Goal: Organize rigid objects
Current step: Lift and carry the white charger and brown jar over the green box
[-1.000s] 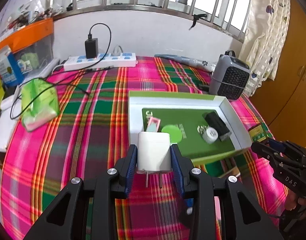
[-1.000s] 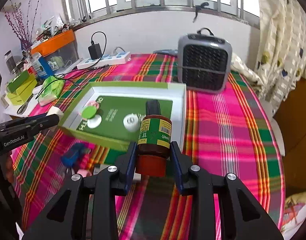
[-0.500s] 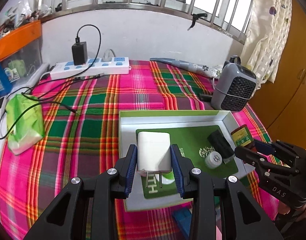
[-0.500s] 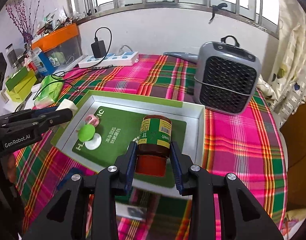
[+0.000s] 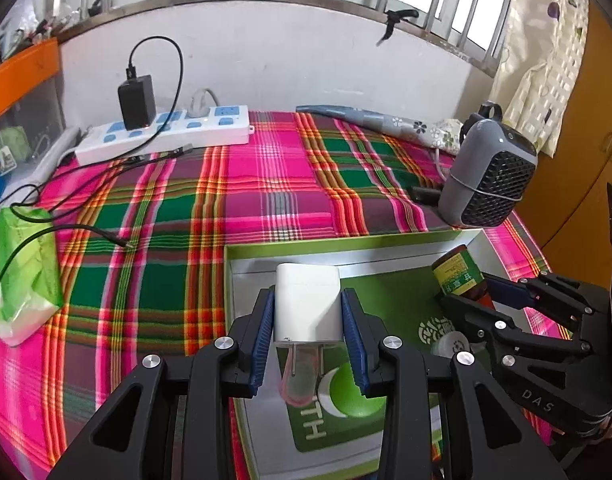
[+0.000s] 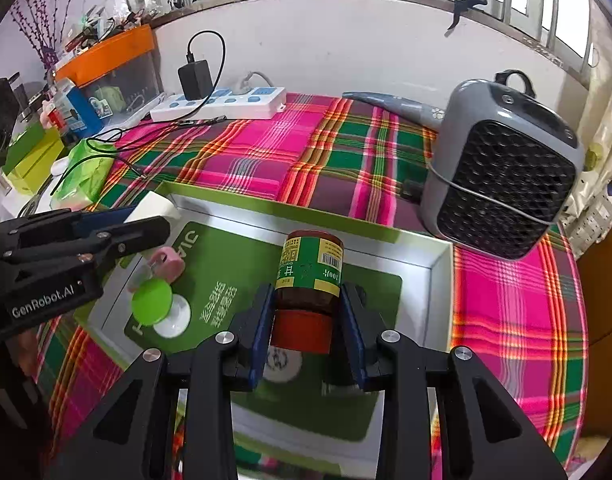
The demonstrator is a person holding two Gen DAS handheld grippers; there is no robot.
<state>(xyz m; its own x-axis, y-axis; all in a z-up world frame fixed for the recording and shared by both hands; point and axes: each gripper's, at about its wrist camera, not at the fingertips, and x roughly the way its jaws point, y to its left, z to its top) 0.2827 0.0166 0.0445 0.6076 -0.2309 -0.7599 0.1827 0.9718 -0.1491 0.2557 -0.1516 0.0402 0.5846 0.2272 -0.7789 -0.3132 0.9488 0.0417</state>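
Presently clamped in the left tongs (image 5: 307,332): white charger plug (image 5: 307,306), blue pads pressed on both flat sides, two prongs pointing back toward the camera, held above the near-left part of the shallow box tray (image 5: 357,249). "GenRobot.AI" printed in white on the left tongs body, seen in the right wrist view (image 6: 46,302).

Clamped in the right tongs (image 6: 306,318): brown medicine bottle (image 6: 307,276) with red cap, cap end toward the camera, held over the right half of the tray (image 6: 439,280). Green and yellow label with a barcode, a QR-type code, Chinese characters and "100" followed by one character, all read upside down. "DAS" printed on the right tongs body in the left wrist view (image 5: 501,300).

Inside the tray: green printed insert with white letters ending "TH" and a round white emblem; further Chinese text too small to read. On the insert: green round lid (image 6: 151,303) on a white disc (image 6: 174,320), pink ring-shaped piece (image 6: 168,266) just beside it, another white round piece under the right tongs.

On the plaid-covered counter (image 5: 266,184): white power strip (image 5: 162,136) at the far edge, black adapter (image 5: 136,102) plugged in; grey fan heater (image 6: 505,184) at the far-right corner; green tissue pack (image 5: 24,268) at the left edge.
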